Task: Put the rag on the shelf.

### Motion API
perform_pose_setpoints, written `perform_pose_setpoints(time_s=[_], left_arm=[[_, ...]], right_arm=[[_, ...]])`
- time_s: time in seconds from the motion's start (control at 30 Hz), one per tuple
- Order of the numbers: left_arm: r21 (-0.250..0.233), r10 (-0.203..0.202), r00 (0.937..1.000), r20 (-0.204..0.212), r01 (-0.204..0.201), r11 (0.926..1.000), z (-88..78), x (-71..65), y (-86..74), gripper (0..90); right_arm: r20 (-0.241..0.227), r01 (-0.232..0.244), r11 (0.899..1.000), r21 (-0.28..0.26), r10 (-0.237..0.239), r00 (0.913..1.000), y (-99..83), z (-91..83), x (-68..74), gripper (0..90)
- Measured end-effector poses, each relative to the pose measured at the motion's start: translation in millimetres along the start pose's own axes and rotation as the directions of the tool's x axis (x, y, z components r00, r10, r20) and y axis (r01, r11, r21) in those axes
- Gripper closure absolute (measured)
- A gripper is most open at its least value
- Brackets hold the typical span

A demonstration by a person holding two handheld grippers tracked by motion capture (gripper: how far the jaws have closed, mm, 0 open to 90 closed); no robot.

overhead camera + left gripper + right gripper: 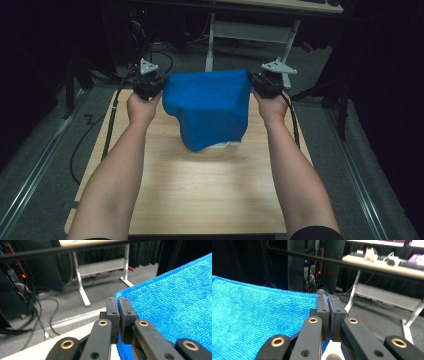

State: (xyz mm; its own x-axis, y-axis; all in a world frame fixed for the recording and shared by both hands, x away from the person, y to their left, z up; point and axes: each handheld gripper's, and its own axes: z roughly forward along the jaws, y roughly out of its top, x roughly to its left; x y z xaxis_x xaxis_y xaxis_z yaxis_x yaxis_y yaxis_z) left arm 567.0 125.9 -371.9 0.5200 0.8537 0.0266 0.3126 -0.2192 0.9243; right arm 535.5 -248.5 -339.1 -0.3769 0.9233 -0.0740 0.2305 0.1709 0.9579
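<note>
Left gripper: the left gripper [148, 85] is up in the air over the far left part of the table. Its two black jaws are pressed tight together on the top left corner of the blue towel [210, 107]. In the left gripper view, the left gripper [117, 305] has the towel's edge pinched between its jaws.

Right gripper: the right gripper [265, 82] is up over the far right part of the table. Its jaws are squeezed together on the towel's top right corner. In the right gripper view, the right gripper [328, 302] bites the corner of the blue towel [257, 320].

Hands: the left hand [142, 107] and the right hand [271, 106] each hold a gripper, with bare forearms coming in from the bottom.

Towel: it hangs between the two grippers, with its top edge pulled nearly flat. The bottom droops to a rounded end just over the table. Something small and white peeks out under its low edge; I cannot tell what it is.

Towel feel: bright blue, soft and nubbly, with tiny loops in rows [175, 305].

Table: a light wooden table [200, 195] with a smooth top and wavy grain.

Room: dark, with a grey floor [40, 165]. Black cables [47, 315] lie on it. A desk with white metal legs [81, 285] stands past the table.
</note>
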Motion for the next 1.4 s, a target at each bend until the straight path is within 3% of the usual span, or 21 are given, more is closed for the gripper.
perform_pose_setpoints(time_s=[0.27,0.37,0.43,0.63,0.87,0.93,1.17,1.4], left_arm=[[0.086,-0.023,0.9988,0.044,0.019,0.9961,11.7,-7.6,-35.4,87.9],[0.140,-0.042,0.9970,0.065,0.032,0.9896,13.4,-10.6,-54.6,87.9],[0.135,-0.031,0.9969,0.072,0.021,0.9907,11.9,-13.8,-63.1,87.9],[0.153,-0.061,0.9930,0.101,0.045,0.9871,10.1,-19.5,-87.3,87.9],[0.154,-0.099,0.9817,0.163,0.074,0.9853,6.8,-25.6,-111.0,88.0],[0.160,-0.122,0.9770,0.175,0.094,0.9826,7.2,-26.5,-117.0,87.9],[0.200,-0.159,0.9699,0.185,0.121,0.9722,12.1,-28.9,-128.0,87.9],[0.233,-0.176,0.9638,0.201,0.127,0.9641,19.5,-34.1,-138.4,87.8]], right_arm=[[-0.008,-0.009,0.996,0.086,0.010,0.9999,-36.9,5.6,1.0,88.9],[-0.021,-0.012,0.994,0.111,0.015,0.9997,-50.9,5.9,3.4,88.9],[-0.032,-0.013,0.992,0.124,0.017,0.9993,-58.7,6.0,4.7,88.9],[-0.054,-0.032,0.988,0.154,0.040,0.9977,-85.6,3.5,11.4,88.8],[-0.078,-0.050,0.982,0.184,0.065,0.9948,-112.1,-1.2,19.5,88.9],[-0.084,-0.048,0.979,0.197,0.066,0.9943,-117.6,-1.8,21.4,88.8],[-0.091,-0.042,0.974,0.221,0.064,0.9939,-132.0,-2.1,29.0,88.8],[-0.096,-0.039,0.969,0.243,0.064,0.9934,-142.5,-1.1,32.5,88.8]])
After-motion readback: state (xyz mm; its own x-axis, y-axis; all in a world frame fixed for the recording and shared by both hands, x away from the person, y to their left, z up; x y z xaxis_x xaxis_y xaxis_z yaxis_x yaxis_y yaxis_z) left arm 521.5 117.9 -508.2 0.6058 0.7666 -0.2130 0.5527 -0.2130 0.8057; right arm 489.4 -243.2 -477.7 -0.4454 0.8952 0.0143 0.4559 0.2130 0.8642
